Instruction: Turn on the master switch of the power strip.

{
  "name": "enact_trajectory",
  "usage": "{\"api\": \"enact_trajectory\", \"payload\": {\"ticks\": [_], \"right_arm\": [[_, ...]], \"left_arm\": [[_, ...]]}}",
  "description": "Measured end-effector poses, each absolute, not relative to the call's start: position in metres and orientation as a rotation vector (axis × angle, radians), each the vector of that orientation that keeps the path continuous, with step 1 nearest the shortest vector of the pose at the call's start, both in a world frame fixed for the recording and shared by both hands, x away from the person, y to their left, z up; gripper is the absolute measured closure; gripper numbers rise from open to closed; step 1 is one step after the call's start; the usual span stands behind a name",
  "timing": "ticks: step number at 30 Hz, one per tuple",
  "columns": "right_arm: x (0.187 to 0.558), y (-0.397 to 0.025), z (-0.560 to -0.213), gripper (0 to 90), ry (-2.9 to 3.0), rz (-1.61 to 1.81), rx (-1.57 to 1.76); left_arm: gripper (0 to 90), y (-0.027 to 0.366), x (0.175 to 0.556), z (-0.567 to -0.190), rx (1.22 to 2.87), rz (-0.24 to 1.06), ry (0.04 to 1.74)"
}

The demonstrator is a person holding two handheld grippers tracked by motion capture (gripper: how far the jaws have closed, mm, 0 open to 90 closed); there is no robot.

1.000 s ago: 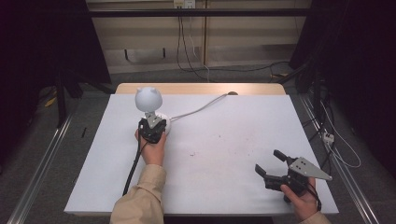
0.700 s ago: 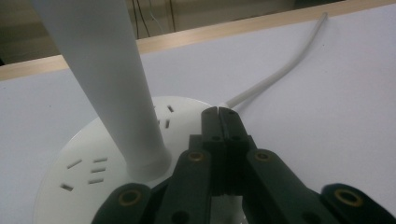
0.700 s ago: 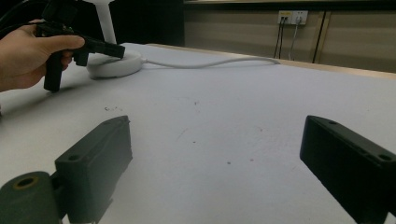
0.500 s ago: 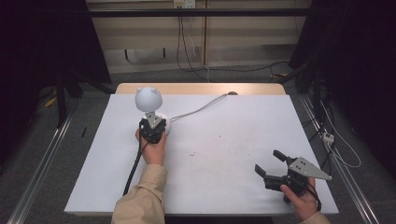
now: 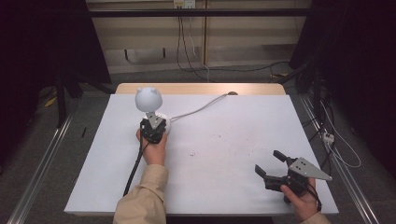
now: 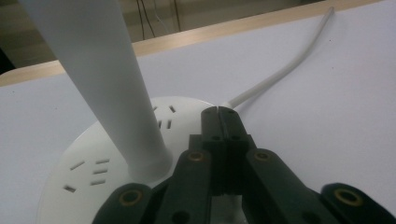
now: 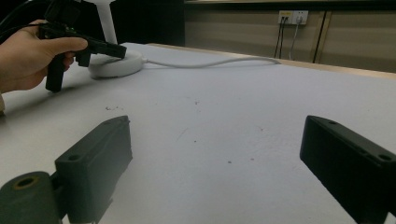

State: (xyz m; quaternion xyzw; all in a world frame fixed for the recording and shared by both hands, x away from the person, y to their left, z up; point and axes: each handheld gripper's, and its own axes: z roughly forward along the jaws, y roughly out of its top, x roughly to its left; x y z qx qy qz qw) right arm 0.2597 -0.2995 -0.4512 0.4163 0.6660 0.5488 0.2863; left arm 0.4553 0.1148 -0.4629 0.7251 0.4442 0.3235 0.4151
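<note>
A white lamp stands at the table's back left, with a round eared head [image 5: 148,98], a tapering stem [image 6: 107,79] and a flat round base [image 6: 88,158] with small slots. Its white cable [image 5: 201,109] runs toward the far edge. My left gripper [image 5: 156,122] is shut, with nothing between its jaws. Its tips [image 6: 218,114] lie over the base's edge, just right of the stem; whether they touch the base I cannot tell. My right gripper [image 5: 269,162] stands open near the front right, its jaws wide apart [image 7: 217,140] over bare table.
The white table [image 5: 233,140] has a wooden strip [image 5: 201,88] along its far edge. A few dark specks [image 7: 196,101] mark the middle. Cables and wall sockets [image 7: 293,17] lie beyond the table. A black cable [image 5: 135,165] trails from the left gripper.
</note>
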Motion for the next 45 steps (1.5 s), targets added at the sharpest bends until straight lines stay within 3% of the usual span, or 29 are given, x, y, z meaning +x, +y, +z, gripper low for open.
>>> {"api": "enact_trajectory", "payload": {"ticks": [45], "right_arm": [[0.2577, -0.2991, -0.4494, 8.8, 1.774, 1.476, 1.104]], "left_arm": [[90.0, 0.1048, 0.456, -0.4634, 1.878, 0.897, 1.128]]}}
